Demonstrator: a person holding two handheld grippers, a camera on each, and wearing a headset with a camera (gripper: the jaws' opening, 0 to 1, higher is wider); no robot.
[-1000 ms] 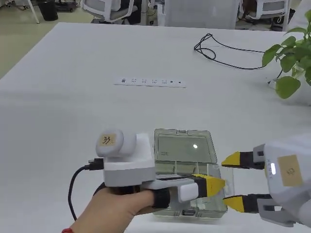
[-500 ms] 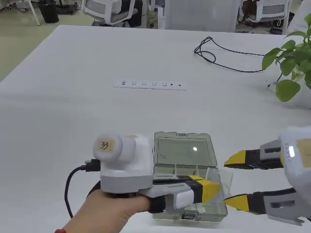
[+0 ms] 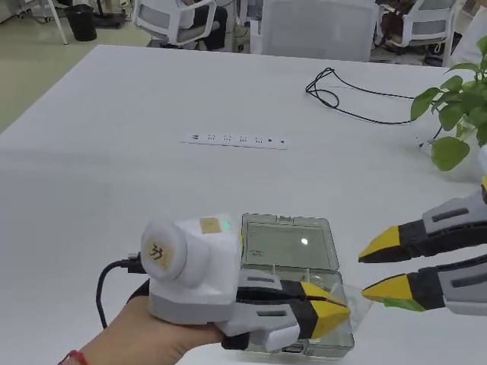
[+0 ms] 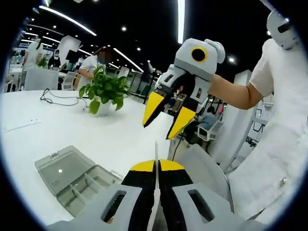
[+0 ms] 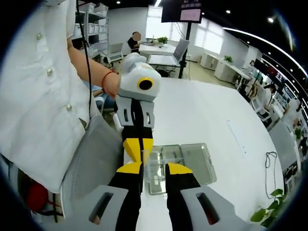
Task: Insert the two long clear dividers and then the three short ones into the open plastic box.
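Head view, bottom ctr: hand [image 3: 152, 338] holds L claw [image 3: 326, 310], tips pinched together on a clear divider [image 4: 155, 150]. In L gripper view it shows as a thin edge standing up between the tips. L claw hangs over the near half of the box [image 3: 293, 245]. The box's lid lies flat behind, towards frame ctr, w/ some partitions seen inside.

R claw [image 3: 378, 268] is at right edge, jaws apart, holding nothing, tips pointing left, just beside the divider's free end and right of the box. In R gripper view the box sits past the tips, mid-frame, w/ L claw coming in from above.

Farther up the table [image 3: 114, 167]: strip [image 3: 236, 140] at ctr, cable [image 3: 342, 91] upper right, plant [image 3: 456, 114] at right edge.
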